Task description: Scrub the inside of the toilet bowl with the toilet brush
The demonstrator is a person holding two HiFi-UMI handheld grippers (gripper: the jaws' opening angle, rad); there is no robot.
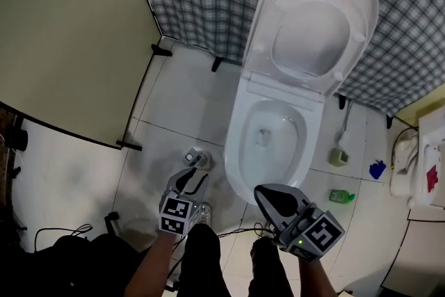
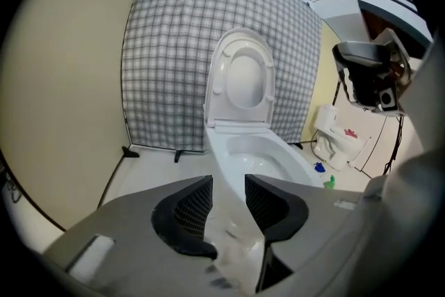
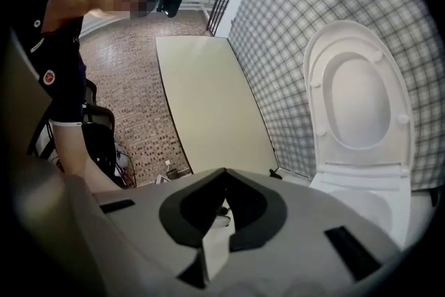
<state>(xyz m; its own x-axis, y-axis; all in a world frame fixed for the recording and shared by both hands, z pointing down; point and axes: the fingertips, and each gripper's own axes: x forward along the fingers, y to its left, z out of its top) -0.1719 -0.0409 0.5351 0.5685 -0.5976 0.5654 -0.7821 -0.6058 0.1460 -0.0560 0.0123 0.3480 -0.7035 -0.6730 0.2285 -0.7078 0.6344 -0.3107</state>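
Brush point(image 1: 343, 135) lies to the right of the bowl point(image 1: 240, 149), nearest the right hand-held gripper point(image 1: 263, 193).

The brush stands in its greenish holder point(image 1: 338, 158) on the floor at centre right of the head view. Its white handle runs up the frame, apparently near upright. It is up and to the right of the right hand-held gripper, whose jaws are closed and empty. The left hand-held gripper point(image 1: 193, 181), at lower centre-left, has its jaws apart with nothing between them, and the bowl lies between it and the brush. A green bottle point(image 1: 341, 196) lies between the right one and the holder, and a blue thing point(image 1: 377, 169) lies further right.
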